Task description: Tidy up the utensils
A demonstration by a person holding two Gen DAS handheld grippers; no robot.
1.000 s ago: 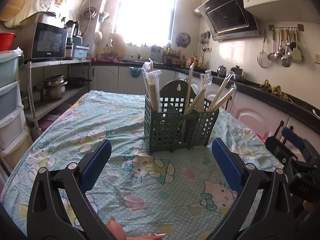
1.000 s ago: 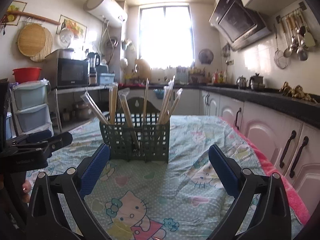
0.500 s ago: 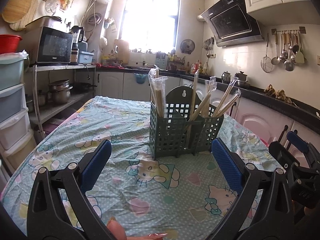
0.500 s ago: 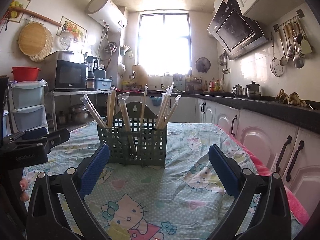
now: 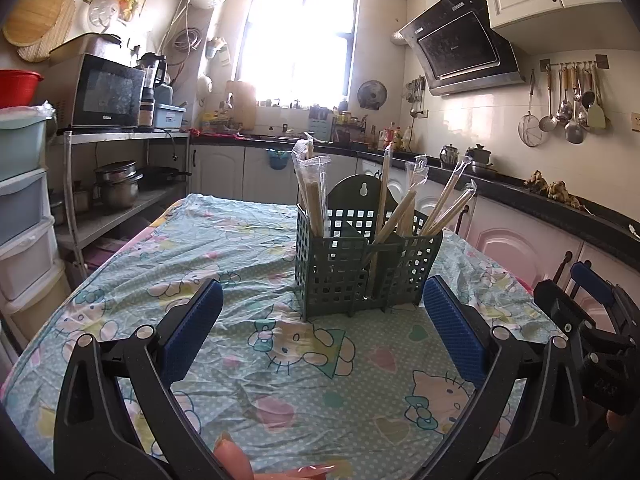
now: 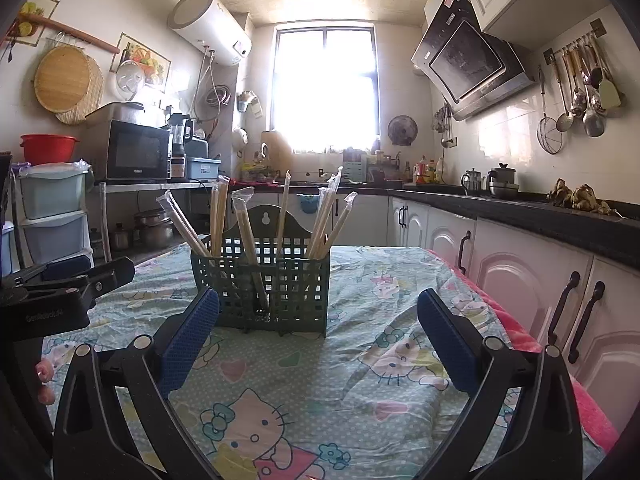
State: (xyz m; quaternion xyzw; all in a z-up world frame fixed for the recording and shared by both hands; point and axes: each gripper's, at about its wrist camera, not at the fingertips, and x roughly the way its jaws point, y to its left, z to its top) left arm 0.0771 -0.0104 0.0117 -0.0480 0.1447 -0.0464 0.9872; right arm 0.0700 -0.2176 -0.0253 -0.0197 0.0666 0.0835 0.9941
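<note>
A dark green plastic utensil caddy (image 5: 362, 270) (image 6: 264, 284) stands upright on the cartoon-print tablecloth (image 5: 248, 248) (image 6: 360, 280). Several plastic-wrapped chopstick pairs (image 5: 314, 196) (image 6: 248, 236) stick up out of its compartments. My left gripper (image 5: 324, 336) is open and holds nothing, hovering over the cloth just short of the caddy. My right gripper (image 6: 318, 340) is open too, empty, facing the caddy from the other side. The right gripper's body (image 5: 592, 340) shows at the right edge of the left wrist view, and the left gripper's body (image 6: 60, 292) at the left edge of the right wrist view.
Shelving with a microwave (image 5: 106, 98) and pots stands left of the table. White cabinets under a black counter (image 6: 520, 208) run along the right. Plastic drawers (image 5: 20, 200) sit at the near left. A pink cloth edge (image 6: 592, 408) hangs at the table's right side.
Both cameras have tilted upward and backed off slightly, so the caddy sits lower in each view and more ceiling shows. Both grippers stay open and empty.
</note>
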